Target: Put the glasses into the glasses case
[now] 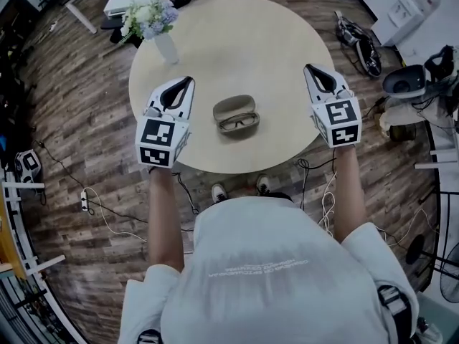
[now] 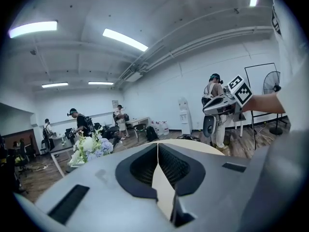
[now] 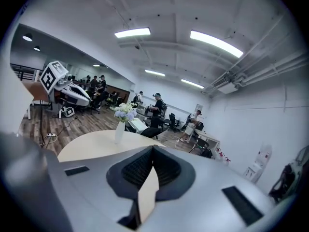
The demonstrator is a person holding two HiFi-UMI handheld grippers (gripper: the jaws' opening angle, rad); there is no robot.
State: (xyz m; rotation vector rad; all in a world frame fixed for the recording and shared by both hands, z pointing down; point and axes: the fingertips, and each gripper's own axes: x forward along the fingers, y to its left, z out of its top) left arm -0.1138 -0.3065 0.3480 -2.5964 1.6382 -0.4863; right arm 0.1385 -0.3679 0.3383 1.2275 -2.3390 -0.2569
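An open olive glasses case [image 1: 234,107] lies on the round beige table [image 1: 237,41] near its front edge. Dark-framed glasses [image 1: 239,122] rest in the half of the case nearest me. My left gripper [image 1: 189,79] hovers left of the case, shut, with nothing between its jaws. My right gripper [image 1: 307,67] hovers right of the case, also shut and empty. In the left gripper view the jaws [image 2: 157,146] meet in a thin line, and in the right gripper view the jaws [image 3: 153,149] do the same. Both stand clear of the case.
A white vase of flowers [image 1: 154,21] stands at the table's far left. Cables and a power strip [image 1: 84,201] lie on the wooden floor. Bags and equipment [image 1: 358,41] sit at the right. Several people [image 2: 77,124] stand at desks across the room.
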